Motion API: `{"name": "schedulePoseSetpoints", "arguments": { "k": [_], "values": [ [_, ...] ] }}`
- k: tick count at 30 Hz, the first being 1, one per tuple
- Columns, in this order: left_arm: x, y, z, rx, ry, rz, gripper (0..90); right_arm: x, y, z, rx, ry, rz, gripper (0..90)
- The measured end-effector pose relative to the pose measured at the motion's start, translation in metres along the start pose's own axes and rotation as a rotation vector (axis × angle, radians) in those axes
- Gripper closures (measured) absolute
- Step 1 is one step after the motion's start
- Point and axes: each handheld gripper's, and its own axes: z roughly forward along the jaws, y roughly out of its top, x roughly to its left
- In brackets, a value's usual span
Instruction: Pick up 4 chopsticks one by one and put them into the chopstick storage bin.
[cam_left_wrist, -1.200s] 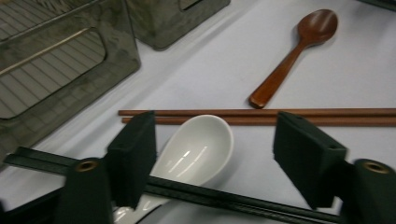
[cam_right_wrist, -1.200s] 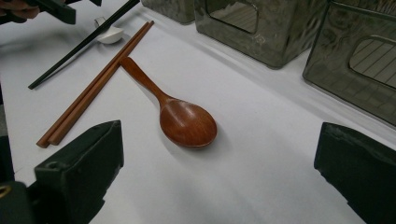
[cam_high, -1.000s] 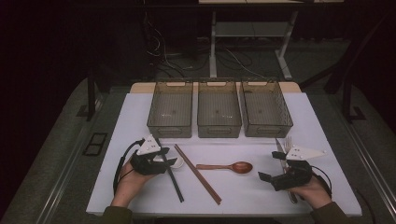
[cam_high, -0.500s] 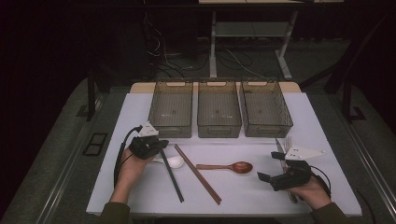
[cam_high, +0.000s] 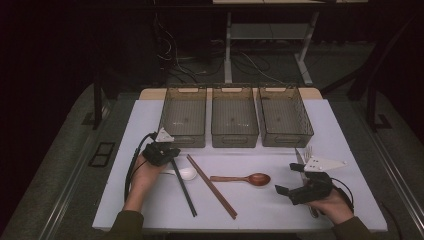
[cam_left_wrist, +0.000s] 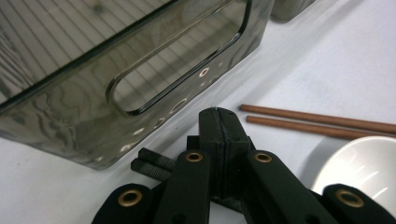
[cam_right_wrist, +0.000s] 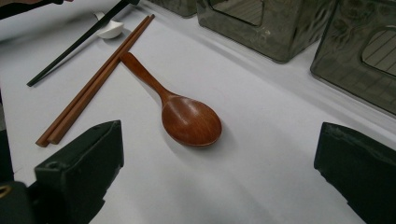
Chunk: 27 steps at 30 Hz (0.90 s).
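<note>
My left gripper (cam_high: 171, 152) (cam_left_wrist: 218, 115) is shut, its jaws flush together, just in front of the left bin (cam_high: 183, 140) (cam_left_wrist: 70, 121). It sits over the far end of two black chopsticks (cam_high: 186, 194) (cam_left_wrist: 150, 163); whether it touches them I cannot tell. A white spoon (cam_high: 186, 173) (cam_left_wrist: 369, 163) lies just right of it. Brown chopsticks (cam_high: 212, 187) (cam_right_wrist: 88, 95) and a wooden spoon (cam_high: 250, 178) (cam_right_wrist: 191, 121) lie mid-table. My right gripper (cam_high: 289, 179) (cam_right_wrist: 222, 135) stands open at the right, aimed at the wooden spoon, with nothing held.
Three smoky see-through bins stand in a row at the back: left, middle (cam_high: 234, 140) and right (cam_high: 285, 140). A fork and a knife (cam_high: 304, 154) lie by the right hand. The white table top (cam_high: 350, 130) ends close to the person's sleeves.
The left gripper has moved away from the person toward the left bin, uncovering the white spoon. The right gripper has stayed in place.
</note>
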Motion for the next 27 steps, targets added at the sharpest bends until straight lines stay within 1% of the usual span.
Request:
{"name": "schedulePoseSetpoints", "arguments": {
  "k": [1,4,10,13,19,24,27],
  "values": [
    [0.0002,-0.0002,0.0001,0.007,0.006,0.004,88.8,0.0000,0.0000,0.0000,0.000,0.000,0.000,1.3],
    [0.0016,-0.0008,-0.0007,0.005,0.016,-0.002,88.8,0.0016,0.0000,0.0019,0.007,0.002,-0.010,1.3],
    [0.0017,-0.0016,0.0003,0.010,0.016,-0.004,88.8,0.0014,0.0004,0.0034,0.011,0.006,-0.011,1.3],
    [0.0021,-0.0021,0.0004,0.023,0.023,0.002,88.8,0.0012,0.0004,0.0035,0.012,0.005,-0.013,1.3],
    [0.0026,-0.0033,-0.0009,0.033,0.027,0.003,88.8,0.0015,0.0004,0.0032,0.012,0.004,-0.011,1.3],
    [0.0029,-0.0048,-0.0014,0.030,0.029,0.002,88.8,0.0011,0.0006,0.0031,0.012,0.003,-0.011,1.3],
    [0.0032,-0.0060,-0.0023,0.037,0.029,0.000,88.8,0.0010,0.0006,0.0030,0.011,0.003,-0.012,1.3]
  ]
}}
